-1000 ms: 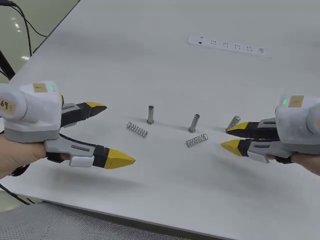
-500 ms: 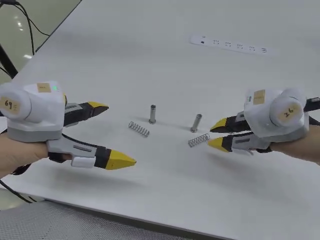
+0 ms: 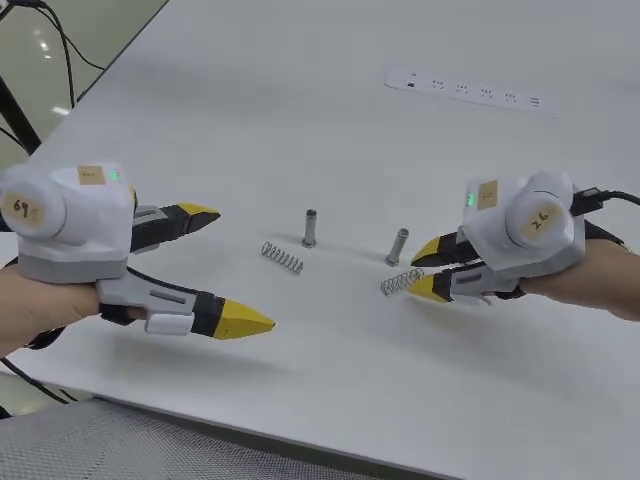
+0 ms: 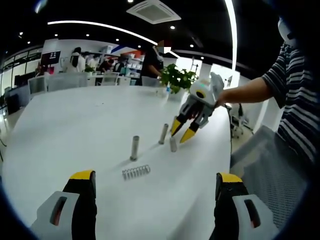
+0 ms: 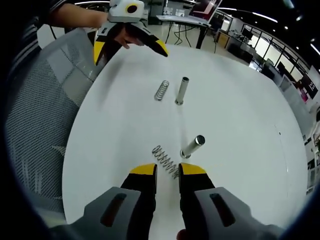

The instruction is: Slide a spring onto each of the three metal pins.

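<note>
Two upright metal pins point(image 3: 310, 228) point(image 3: 398, 246) stand mid-table, both bare. One spring point(image 3: 282, 258) lies in front of the left pin point(image 4: 134, 148). Another spring point(image 3: 398, 282) lies in front of the right pin point(image 5: 192, 146). My right gripper point(image 3: 423, 268) is low over this spring point(image 5: 166, 161), open by a narrow gap, and the spring's near end reaches in between the yellow tips point(image 5: 168, 170). My left gripper point(image 3: 225, 268) hovers at the left, wide open and holding nothing, with the first spring point(image 4: 136, 171) ahead of its tips point(image 4: 155, 176).
A white power strip point(image 3: 470, 92) lies at the far right of the white table point(image 3: 300, 120). The table's near edge runs just below both grippers. A grey mesh chair point(image 5: 50, 100) sits by that edge, and black cables point(image 3: 40, 50) hang off the far left.
My right gripper has moved left and down to the spring by the right pin, rolling as it went. The left gripper has stayed where it was, still wide open.
</note>
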A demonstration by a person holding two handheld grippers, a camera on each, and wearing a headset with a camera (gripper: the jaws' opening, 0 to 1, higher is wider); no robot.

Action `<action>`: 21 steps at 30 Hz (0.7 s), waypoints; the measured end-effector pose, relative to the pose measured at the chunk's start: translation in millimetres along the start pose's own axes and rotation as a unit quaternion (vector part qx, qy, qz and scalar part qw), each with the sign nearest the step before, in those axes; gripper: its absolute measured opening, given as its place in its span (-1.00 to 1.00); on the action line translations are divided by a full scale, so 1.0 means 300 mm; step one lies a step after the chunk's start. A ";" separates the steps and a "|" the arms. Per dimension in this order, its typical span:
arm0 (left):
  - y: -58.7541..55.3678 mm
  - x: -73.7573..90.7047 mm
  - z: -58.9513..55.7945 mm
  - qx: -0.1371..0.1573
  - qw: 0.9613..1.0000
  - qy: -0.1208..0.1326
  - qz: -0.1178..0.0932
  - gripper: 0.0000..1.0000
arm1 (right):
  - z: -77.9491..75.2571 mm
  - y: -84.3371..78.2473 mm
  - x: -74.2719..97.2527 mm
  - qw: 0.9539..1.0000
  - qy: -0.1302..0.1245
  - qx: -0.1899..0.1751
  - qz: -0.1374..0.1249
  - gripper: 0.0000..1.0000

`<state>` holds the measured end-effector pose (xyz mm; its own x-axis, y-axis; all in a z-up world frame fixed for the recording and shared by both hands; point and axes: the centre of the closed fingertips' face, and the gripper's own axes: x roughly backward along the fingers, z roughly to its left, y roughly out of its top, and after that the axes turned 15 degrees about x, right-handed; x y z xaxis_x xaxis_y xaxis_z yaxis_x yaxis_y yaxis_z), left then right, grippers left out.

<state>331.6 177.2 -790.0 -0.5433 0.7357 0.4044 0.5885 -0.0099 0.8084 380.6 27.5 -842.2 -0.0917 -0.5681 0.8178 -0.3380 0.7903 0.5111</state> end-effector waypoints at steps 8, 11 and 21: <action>-0.002 0.007 0.006 0.001 1.000 0.003 0.000 0.93 | 0.008 -0.007 -0.017 1.000 0.008 -0.001 0.006 -0.70; -0.003 0.008 0.006 0.001 1.000 0.003 0.001 0.93 | 0.004 -0.017 -0.026 1.000 0.010 -0.003 0.008 -0.70; -0.007 0.013 0.009 0.003 1.000 0.004 0.002 0.92 | 0.003 -0.044 -0.033 1.000 0.015 -0.003 0.019 -0.72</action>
<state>329.9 182.1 -791.2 -0.5460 0.7299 0.4112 0.5938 -0.0090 0.8046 385.2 22.6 -857.3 -0.0764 -0.5313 0.8437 -0.3283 0.8124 0.4819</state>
